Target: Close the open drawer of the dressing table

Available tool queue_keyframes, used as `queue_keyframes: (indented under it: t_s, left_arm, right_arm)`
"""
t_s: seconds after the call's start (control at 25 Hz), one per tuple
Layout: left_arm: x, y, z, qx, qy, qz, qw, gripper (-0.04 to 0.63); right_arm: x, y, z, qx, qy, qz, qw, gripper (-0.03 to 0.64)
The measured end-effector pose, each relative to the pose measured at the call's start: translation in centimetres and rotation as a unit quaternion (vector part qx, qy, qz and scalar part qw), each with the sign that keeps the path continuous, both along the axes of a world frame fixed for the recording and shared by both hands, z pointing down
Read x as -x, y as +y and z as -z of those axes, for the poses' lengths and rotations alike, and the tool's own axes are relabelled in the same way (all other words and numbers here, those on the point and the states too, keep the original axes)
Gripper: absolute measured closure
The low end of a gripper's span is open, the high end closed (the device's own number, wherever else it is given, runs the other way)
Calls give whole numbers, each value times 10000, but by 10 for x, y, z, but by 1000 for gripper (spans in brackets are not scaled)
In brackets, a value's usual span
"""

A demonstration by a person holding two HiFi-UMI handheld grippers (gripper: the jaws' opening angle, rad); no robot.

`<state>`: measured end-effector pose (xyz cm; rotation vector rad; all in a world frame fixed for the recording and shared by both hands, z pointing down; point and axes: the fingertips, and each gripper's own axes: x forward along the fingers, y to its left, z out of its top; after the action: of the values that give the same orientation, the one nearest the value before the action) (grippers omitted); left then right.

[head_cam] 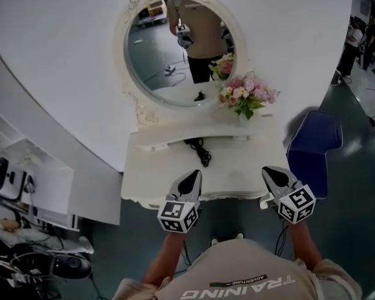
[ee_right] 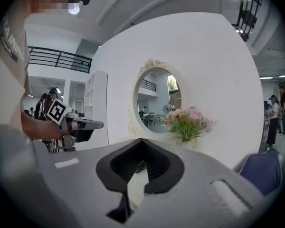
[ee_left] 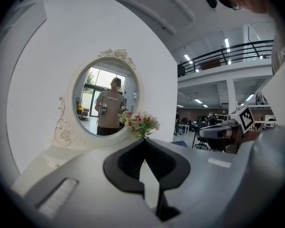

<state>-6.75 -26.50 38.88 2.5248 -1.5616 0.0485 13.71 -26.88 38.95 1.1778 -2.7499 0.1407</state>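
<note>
White dressing table (head_cam: 144, 167) with ornate oval mirror (head_cam: 169, 61) stands against white wall, straight ahead. Drawer front hidden under tabletop (head_cam: 237, 164) edge. Over that edge, left claw (head_cam: 195, 174) and right claw (head_cam: 270, 169), both closed, empty. Pink bouquet (head_cam: 247, 95) at right rear, blue chair (head_cam: 312, 152) beside.

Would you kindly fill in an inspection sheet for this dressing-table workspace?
Surface: white dressing table, top in view.
Job's things: drawer cannot be made out in these views.
Clutter: flowers at the back right, beside the oval mirror.
Grippers: left gripper and right gripper both shut, empty, over the table's front.
Cables: black coiled cord on the tabletop.
Surroundings: blue chair to the right, white shelving to the left.
</note>
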Motion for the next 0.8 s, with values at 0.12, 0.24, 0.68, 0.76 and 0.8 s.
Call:
queue_keyframes:
  t_s: [0.12,0.24,0.68,0.76,0.8]
  left_arm:
    - [3,-1,16,-171,-81,-7,9998,577]
    - [9,-2,31,-365,-149,31,9992,577]
    - [16,-7,56,-710,-211,38,9972,577]
    - [17,-6,56,-722,-233,56,9971,577]
    - [17,-6,55,-720,-230,55,9971,577]
  right_arm:
    - [6,2,22,-285,-119,22,9995,615]
    - [13,4,37,-573,-72,60,9983,615]
    - [40,12,53,-1107,518,6,9925,615]
    - [43,14,56,-1129,427,-24,9927,615]
    - [43,13,57,-1131,391,-67,9928,615]
